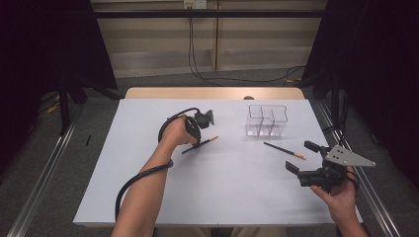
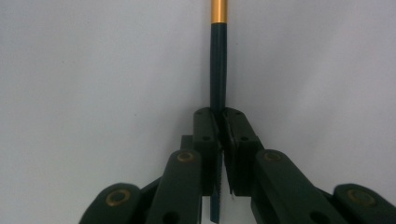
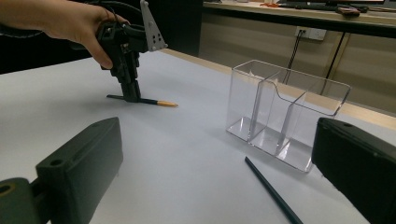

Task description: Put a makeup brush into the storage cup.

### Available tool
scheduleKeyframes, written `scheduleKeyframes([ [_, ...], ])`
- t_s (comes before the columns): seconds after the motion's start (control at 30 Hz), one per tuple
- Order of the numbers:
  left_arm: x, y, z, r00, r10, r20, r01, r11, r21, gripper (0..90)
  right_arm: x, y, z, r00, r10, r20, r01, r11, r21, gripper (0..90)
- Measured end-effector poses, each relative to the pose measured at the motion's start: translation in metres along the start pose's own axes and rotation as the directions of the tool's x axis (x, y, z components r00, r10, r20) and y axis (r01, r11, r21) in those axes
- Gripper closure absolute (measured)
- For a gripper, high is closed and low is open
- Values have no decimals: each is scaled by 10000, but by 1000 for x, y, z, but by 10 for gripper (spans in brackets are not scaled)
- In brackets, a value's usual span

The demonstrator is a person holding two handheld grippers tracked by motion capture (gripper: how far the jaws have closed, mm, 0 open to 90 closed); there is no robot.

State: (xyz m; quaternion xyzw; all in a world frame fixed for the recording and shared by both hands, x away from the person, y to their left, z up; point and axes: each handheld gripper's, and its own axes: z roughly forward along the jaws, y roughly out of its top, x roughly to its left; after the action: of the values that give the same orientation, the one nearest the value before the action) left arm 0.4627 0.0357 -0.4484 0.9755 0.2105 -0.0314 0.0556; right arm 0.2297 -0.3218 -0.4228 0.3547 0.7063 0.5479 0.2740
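Lying dark pencil (image 2: pixel 217 70), orange-tipped

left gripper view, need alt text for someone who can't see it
The left gripper looks straight down at a white table, its two black jaws shut on a dark pencil. The pencil runs up from between the jaws to a gold band at the top edge.

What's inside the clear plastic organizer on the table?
The clear organizer looks empty in every compartment seen through its walls. Both pencils lie outside on the table; nothing covers its inside.
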Motion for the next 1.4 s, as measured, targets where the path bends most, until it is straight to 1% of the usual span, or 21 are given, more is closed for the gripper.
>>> scheduleKeyframes([
  [0.07,1,-1,-1,10000,-19,84,19,10000,-9,847,0,0,0,10000,21,30,-21,10000,-3,16],
  [0.13,0,-2,0,10000,2,50,-1,9999,-133,848,-1,0,0,10000,45,24,-45,10000,-1,16],
  [0.3,-1,-2,-1,9999,105,-83,-105,9999,-66,848,-1,-1,0,10000,0,15,0,10000,17,16],
  [0.33,-2,-2,-1,10000,50,-85,-51,10000,-78,848,-1,0,0,10000,11,2,-11,10000,14,16],
  [0.37,-2,-2,-2,9998,151,-113,-152,9999,-34,848,-1,0,0,10000,14,24,-14,10000,19,16],
  [0.5,-1,-3,-2,9999,123,-62,-124,9998,-172,848,-1,-1,1,10000,14,28,-14,10000,54,16],
  [0.57,-1,-5,-2,10000,-1,-42,0,9994,-338,848,-1,-1,1,10000,25,18,-25,10000,64,16],
  [0.6,0,-5,-3,10000,85,17,-85,9997,-239,848,-1,-1,1,10000,20,20,-20,10000,65,16],
  [0.7,0,-7,-2,10000,-71,-4,71,9989,-463,848,-1,-1,1,10000,65,3,-65,10000,61,16],
  [0.77,1,-8,-3,10000,-32,-80,27,9984,-559,848,-1,-1,1,10000,30,19,-30,10000,71,16],
  [0.8,1,-9,-3,9997,-221,-99,213,9970,-746,848,-1,-1,1,10000,25,7,-25,10000,71,16],
  [0.83,2,-10,-4,9998,-204,-66,198,9972,-725,848,-1,-1,1,10000,21,10,-21,10000,69,16],
  [0.87,2,-11,-3,9995,-305,-97,296,9959,-852,848,-1,-1,1,10000,24,24,-24,10000,70,16],
  [0.93,4,-12,-4,9995,-323,-41,318,9961,-821,848,-1,-1,1,10000,50,2,-50,10000,72,16],
  [0.97,3,-13,-4,9984,-565,-49,557,9931,-1037,848,-1,-1,1,10000,67,-2,-67,10000,72,16],
  [1.0,4,-14,-5,9983,-579,-44,571,9924,-1091,849,-1,-1,2,10000,64,-19,-63,10000,74,16],
  [1.07,4,-16,-7,9963,-850,116,858,9854,-1470,849,-1,-1,2,10000,58,-20,-58,9999,102,16],
  [1.1,4,-17,-8,9958,-893,183,911,9823,-1638,849,-1,-1,2,10000,54,-26,-54,9999,102,16],
  [1.23,4,-18,-10,9938,-1108,116,1109,9728,-2036,849,0,-1,3,10000,44,-20,-44,9999,108,16],
  [1.27,5,-19,-10,9941,-1079,103,1077,9716,-2107,849,0,-1,3,10000,30,-12,-30,9999,116,16],
  [1.4,4,-22,-12,9912,-1300,238,1317,9578,-2556,850,0,-1,2,10000,23,-14,-22,9999,125,16],
])
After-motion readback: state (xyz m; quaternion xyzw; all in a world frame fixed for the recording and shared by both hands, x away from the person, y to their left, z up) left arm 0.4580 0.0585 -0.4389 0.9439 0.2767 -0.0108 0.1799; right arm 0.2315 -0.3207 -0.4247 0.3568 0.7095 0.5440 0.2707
